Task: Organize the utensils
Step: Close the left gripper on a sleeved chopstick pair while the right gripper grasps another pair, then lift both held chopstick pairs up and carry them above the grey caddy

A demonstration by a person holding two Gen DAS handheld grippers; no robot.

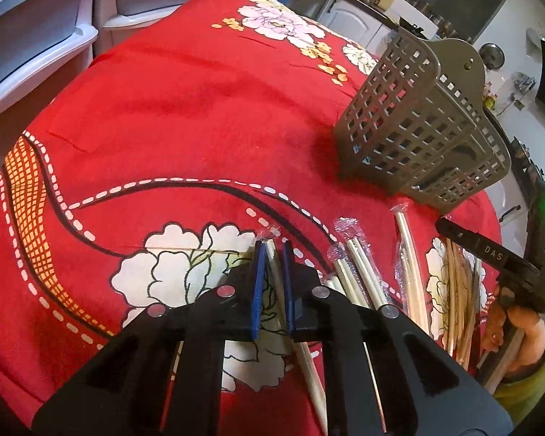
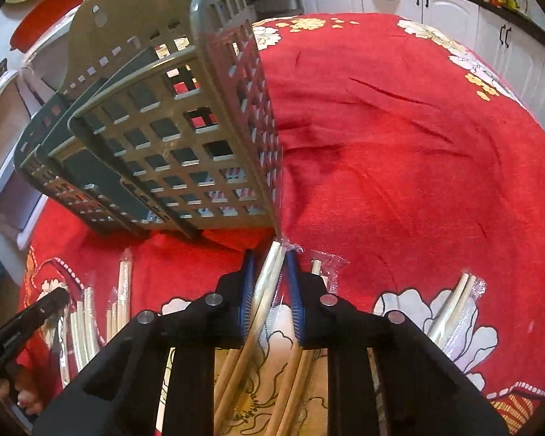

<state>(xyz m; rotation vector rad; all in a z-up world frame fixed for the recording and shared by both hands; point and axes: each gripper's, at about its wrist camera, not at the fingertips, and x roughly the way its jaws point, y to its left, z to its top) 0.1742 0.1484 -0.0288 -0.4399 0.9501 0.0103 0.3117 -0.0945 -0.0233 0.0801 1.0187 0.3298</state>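
A grey lattice utensil basket stands tilted on the red flowered tablecloth; it also fills the upper left of the right wrist view. Several plastic-wrapped chopstick pairs lie on the cloth in front of it. My left gripper is shut on a wrapped chopstick pair that runs back between the blue pads. My right gripper is shut on another wrapped chopstick pair, its tip just below the basket's near corner. The right gripper also shows at the right edge of the left wrist view.
More wrapped chopsticks lie at left and right of the right gripper. White storage drawers stand beyond the table's far left. Kitchen cabinets and a counter run behind the table.
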